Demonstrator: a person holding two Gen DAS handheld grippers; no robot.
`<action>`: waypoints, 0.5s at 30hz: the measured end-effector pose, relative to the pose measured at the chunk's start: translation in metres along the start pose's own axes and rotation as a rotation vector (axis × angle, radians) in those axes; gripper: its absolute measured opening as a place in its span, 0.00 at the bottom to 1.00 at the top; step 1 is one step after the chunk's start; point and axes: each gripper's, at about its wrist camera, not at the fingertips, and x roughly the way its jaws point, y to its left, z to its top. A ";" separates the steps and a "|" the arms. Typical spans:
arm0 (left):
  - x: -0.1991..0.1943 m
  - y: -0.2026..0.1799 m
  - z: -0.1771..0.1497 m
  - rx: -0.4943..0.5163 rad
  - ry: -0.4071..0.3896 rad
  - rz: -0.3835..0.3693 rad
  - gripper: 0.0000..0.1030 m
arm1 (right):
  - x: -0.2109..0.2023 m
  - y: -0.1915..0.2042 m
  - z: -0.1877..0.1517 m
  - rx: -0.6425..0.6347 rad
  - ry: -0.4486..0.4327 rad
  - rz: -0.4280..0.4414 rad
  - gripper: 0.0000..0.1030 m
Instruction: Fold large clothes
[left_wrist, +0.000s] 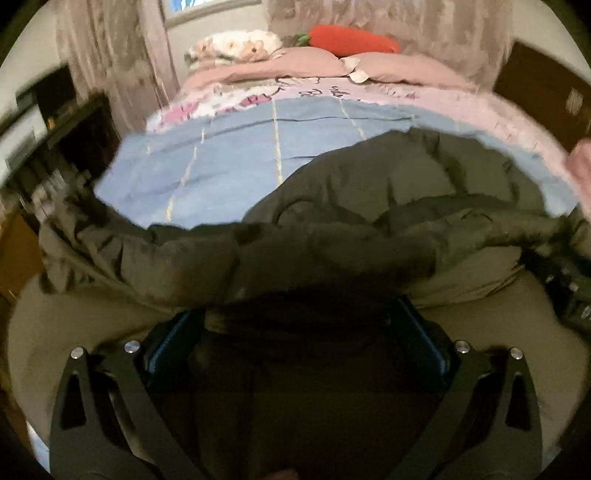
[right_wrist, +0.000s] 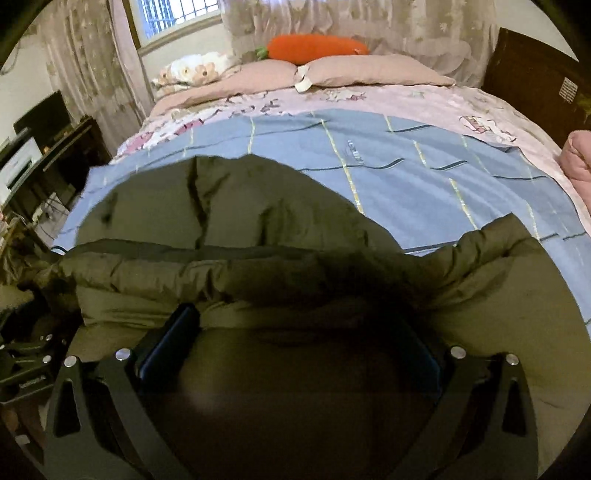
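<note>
My right gripper (right_wrist: 295, 332) stands wide over the puffy olive-green padded jacket (right_wrist: 229, 229), jacket fabric bulging between its fingers. At twelve o'clock, a blue checked bedsheet (right_wrist: 406, 166); beyond, an orange carrot-shaped plush pillow (right_wrist: 314, 48).

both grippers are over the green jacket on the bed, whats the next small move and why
Probably close both grippers on the fold of the jacket in front of them. The left gripper and right gripper both stand wide open with puffy fabric bulging between their fingers, so neither looks to be clamping it. The jacket still lies bunched on the blue sheet, so it needs gripping before any fold.
</note>
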 end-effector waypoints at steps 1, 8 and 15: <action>0.006 -0.007 0.000 0.030 0.000 0.033 0.98 | 0.003 0.001 -0.001 0.000 0.002 -0.005 0.99; 0.036 -0.012 -0.001 0.030 0.019 0.039 0.98 | 0.035 -0.002 -0.005 -0.005 0.041 -0.022 0.99; 0.048 -0.016 -0.006 0.044 0.007 0.054 0.98 | 0.044 0.000 -0.006 -0.015 0.046 -0.044 0.99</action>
